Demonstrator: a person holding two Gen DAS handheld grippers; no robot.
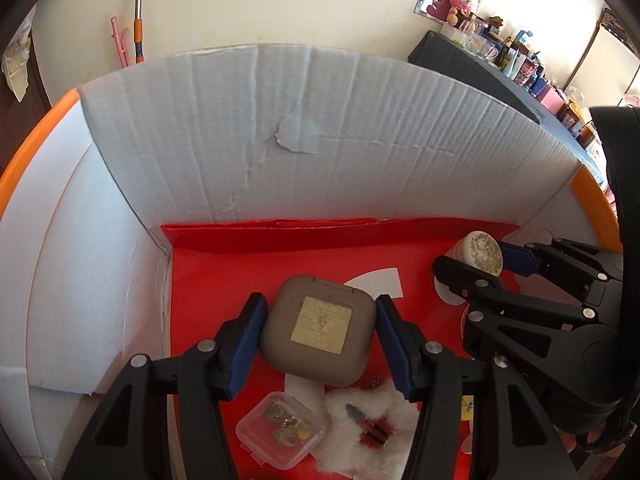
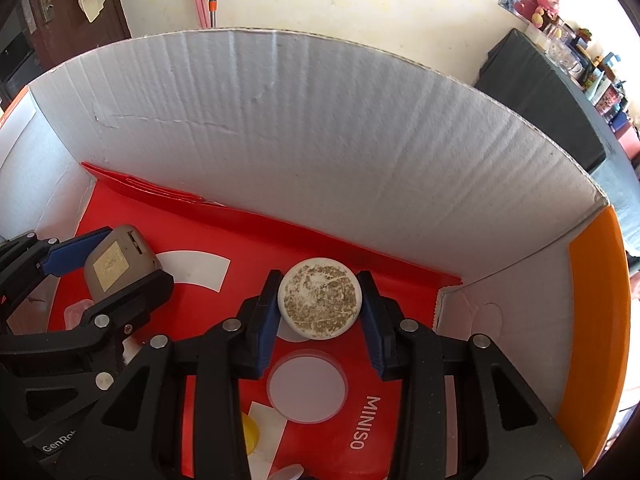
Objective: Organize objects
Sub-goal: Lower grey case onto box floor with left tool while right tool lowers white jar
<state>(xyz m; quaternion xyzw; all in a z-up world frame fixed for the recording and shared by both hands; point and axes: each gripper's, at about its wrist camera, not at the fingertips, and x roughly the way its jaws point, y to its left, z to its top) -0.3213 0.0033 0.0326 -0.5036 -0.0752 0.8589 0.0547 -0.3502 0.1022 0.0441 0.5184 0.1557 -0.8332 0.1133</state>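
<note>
1. Cardboard box [image 1: 280, 128], white corrugated walls, orange rim; both grippers work inside it.
2. Red sheet [image 2: 248, 240] lines the box floor; "MINISO" printed on it.
3. Left gripper [image 1: 318, 344]: jaws pinching the taupe square case [image 1: 319, 330] by its two opposite sides, gold label facing up, hinged edge pointing toward the far wall. Whether it is lifted off the floor cannot be told.
4. Right gripper [image 2: 320, 306]: jaws pinching the round white disc [image 2: 319, 303] on its rim, speckled flat face tilted up toward the camera, near the far wall.
5. White fluffy item [image 1: 372, 428] lies on the floor below the case.
6. Clear small box [image 1: 280, 428] holding small metal pieces, just beside the fluffy item.
</note>
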